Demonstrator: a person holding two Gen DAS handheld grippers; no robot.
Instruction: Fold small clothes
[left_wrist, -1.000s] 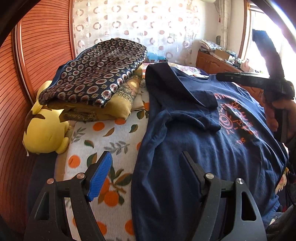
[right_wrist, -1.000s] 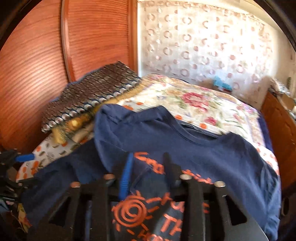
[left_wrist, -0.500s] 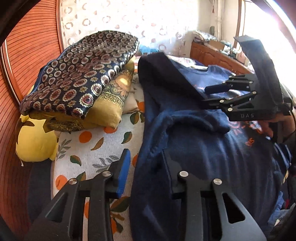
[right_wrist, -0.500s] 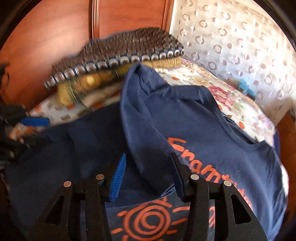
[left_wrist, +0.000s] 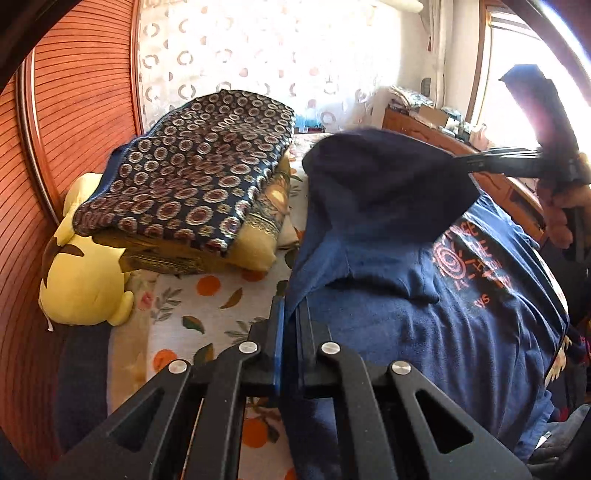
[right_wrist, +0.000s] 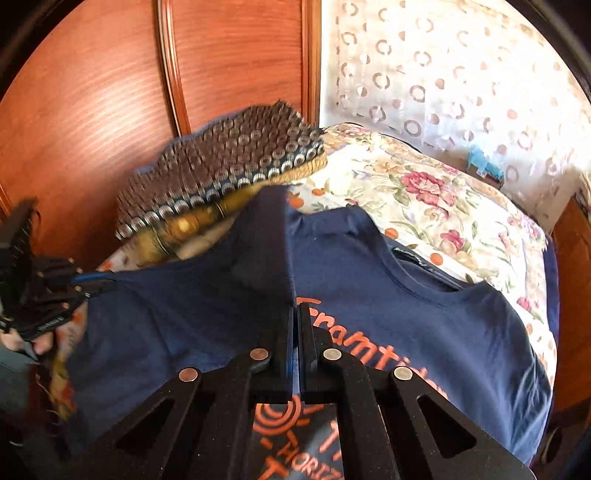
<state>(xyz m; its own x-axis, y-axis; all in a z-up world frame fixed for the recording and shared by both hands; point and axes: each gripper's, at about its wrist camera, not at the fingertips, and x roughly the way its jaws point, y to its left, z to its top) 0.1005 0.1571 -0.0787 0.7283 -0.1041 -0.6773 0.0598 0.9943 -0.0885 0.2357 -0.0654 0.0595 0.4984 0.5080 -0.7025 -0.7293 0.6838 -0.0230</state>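
Note:
A navy T-shirt (left_wrist: 424, 314) with an orange print lies face up on the bed; it also shows in the right wrist view (right_wrist: 406, 295). My left gripper (left_wrist: 290, 306) is shut on the shirt's left side edge. My right gripper (right_wrist: 295, 310) is shut on the shirt's sleeve and lifts it above the chest. In the left wrist view the right gripper (left_wrist: 458, 162) holds that raised fold. In the right wrist view the left gripper (right_wrist: 99, 284) pinches the shirt's edge at the left.
A stack of folded patterned cloths (left_wrist: 195, 188) lies left of the shirt beside a yellow plush toy (left_wrist: 81, 284). A wooden wardrobe (right_wrist: 92, 110) stands behind. The bed has a fruit-print sheet (left_wrist: 184, 306) and a floral cover (right_wrist: 443, 199). A wooden dresser (left_wrist: 424, 125) stands at the back right.
Both grippers went from open to shut on the shirt. The right one took the sleeve and raised it. The left one closed on the side edge.

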